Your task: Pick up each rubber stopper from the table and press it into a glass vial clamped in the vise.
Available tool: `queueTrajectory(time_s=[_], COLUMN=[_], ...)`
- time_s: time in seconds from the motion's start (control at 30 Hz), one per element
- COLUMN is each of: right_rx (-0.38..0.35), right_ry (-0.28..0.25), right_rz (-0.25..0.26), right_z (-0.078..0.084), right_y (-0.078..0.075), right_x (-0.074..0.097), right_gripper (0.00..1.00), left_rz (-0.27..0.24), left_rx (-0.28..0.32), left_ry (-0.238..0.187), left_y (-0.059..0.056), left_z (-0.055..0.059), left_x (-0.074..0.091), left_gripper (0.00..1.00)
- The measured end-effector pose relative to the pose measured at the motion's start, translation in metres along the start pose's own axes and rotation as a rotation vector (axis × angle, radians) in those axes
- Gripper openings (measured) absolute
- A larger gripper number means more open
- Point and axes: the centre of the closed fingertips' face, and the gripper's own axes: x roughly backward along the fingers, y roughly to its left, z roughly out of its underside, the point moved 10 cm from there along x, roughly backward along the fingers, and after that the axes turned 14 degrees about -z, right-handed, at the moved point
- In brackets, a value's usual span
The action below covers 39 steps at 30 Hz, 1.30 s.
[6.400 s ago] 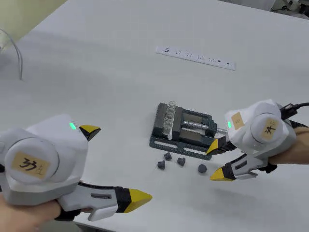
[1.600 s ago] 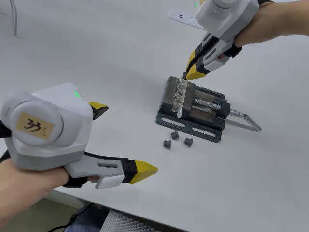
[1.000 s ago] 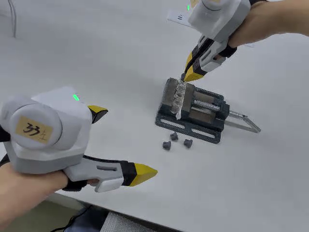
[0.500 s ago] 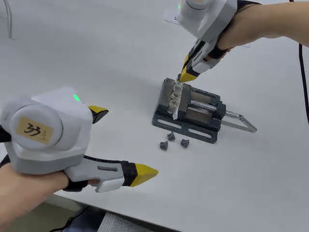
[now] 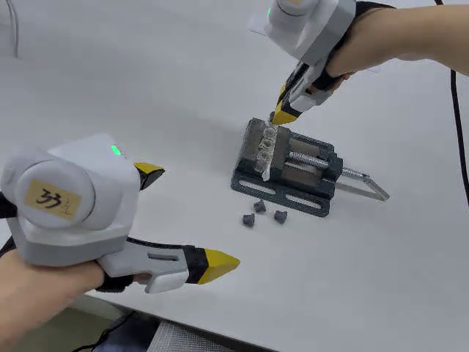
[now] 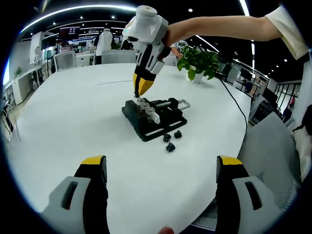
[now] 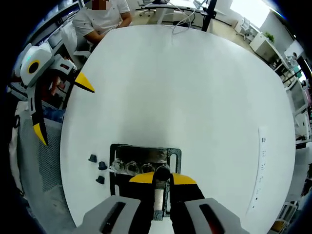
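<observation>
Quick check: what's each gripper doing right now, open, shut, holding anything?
Left gripper: open, empty.
Right gripper: shut on a stopper, at the vials in the vise.

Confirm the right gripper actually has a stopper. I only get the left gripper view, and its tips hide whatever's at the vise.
Observer: Yes. The right gripper view shows a dark stopper between the tips of the right gripper, shut on it.
Operator: Over which vial?
Observer: The end one of the row in the vise; the three vials beside it look open-mouthed.
Operator: Anything else on that side?
Observer: A white power strip lies on the table past the vise.
</observation>
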Motion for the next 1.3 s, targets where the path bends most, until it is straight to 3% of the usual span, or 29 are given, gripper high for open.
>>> queueTrajectory(time_s=[0.5,0.63,0.87,1.3], right_rx=[0.048,0.076,0.108,0.083], right_ry=[0.003,-0.01,0.007,-0.043], right_rz=[-0.014,-0.014,-0.031,-0.036], right_z=[0.001,0.0,0.003,0.006], right_y=[0.0,0.003,0.003,0.0], right_x=[0.001,0.0,0.008,0.018], right_gripper=[0.08,0.25,0.16,0.1], left_rz=[-0.003,-0.006,-0.014,-0.012], left_rx=[0.006,0.011,0.014,0.001], left_ry=[0.005,0.006,0.005,0.004], left_y=[0.001,0.001,0.006,0.01], left_z=[0.001,0.001,0.002,-0.002], left_x=[0.0,0.001,0.003,0.0], left_gripper=[0.92,0.92,0.92,0.92])
